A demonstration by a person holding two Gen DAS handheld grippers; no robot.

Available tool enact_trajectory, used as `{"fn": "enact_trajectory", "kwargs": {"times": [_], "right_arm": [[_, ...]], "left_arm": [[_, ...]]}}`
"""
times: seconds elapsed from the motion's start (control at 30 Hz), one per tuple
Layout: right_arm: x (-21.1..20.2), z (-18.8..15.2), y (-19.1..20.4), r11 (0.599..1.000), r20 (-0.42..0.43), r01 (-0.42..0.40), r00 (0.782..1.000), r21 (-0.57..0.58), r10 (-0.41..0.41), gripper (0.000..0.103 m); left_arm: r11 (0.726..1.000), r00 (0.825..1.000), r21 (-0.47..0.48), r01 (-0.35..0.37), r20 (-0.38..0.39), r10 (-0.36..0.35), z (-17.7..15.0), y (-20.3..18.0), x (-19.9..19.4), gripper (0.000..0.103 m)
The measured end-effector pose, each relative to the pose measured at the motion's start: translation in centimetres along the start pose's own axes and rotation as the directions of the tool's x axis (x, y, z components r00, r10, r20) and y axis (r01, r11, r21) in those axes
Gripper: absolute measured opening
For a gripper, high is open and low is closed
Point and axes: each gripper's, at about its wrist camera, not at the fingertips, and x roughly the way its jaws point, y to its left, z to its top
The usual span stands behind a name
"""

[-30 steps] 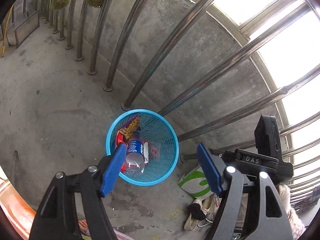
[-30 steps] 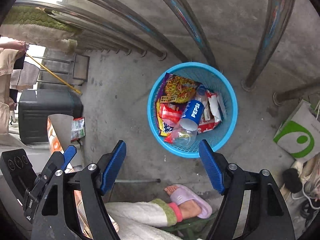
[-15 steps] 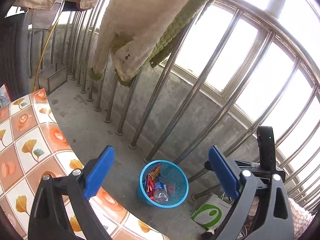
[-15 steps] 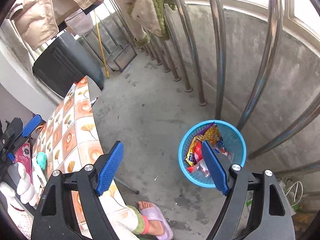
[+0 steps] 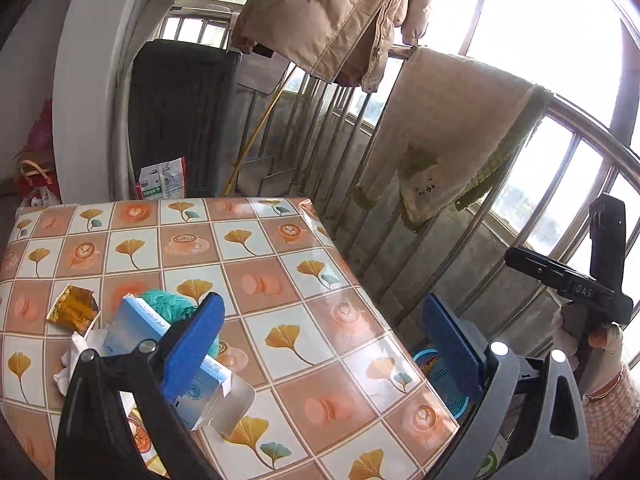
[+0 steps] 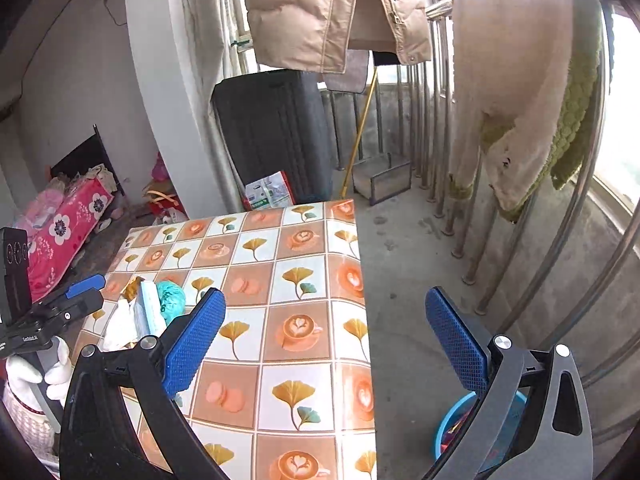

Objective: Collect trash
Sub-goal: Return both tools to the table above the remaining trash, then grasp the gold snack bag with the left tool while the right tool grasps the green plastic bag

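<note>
The left gripper is held wide over the table with nothing between its jaws; the right gripper is seen opening at the table's edge, likewise empty. Just behind the left gripper's left pad, the trash is gathered near the table's left side: a blue box flattened at one end, white tissue, a teal wad and a gold wrapper. On the floor beside the table's right corner, a blue bin is partly hidden behind the fingers, with wrappers inside. Farther off, a towel is draped over the railing, and a jacket is hung above
</note>
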Motion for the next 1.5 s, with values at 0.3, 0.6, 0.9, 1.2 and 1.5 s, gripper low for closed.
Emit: {"fn": "enact_trajectory", "kwargs": {"times": [0.3,0.6,0.9,1.2,1.5], "right_arm": [[11.2,-0.1,14.7,0.920,-0.234,-0.392,0.897,-0.030,0.374,0.096],[20.7,-1.0,21.0,0.891,-0.417,-0.444,0.796,0.091,0.439,0.094],[23.6,-3.5,22.2,0.887,-0.579,-0.449,0.698,0.105,0.422,0.058],[20.9,-4.2,18.2,0.892,-0.543,-0.419,0.716,0.167,0.438,0.044],[17.0,-5.7,12.0,0.911,-0.500,-0.319,0.762,0.262,0.411,0.045]], "left_arm": [[0.912,0.967,-0.334,-0.239,0.008,0.257,-1.7,18.0,-3.8,0.063],[0.871,0.961,-0.409,-0.274,-0.142,0.236,-1.1,29.2,3.5,0.025],[0.882,0.968,-0.412,-0.228,-0.192,0.160,-5.6,28.8,6.3,0.007],[0.902,0.980,-0.412,-0.126,-0.190,0.050,-7.9,24.2,7.6,0.003],[0.956,0.973,-0.289,-0.050,-0.231,-0.019,-9.0,17.4,9.3,0.003]]}}
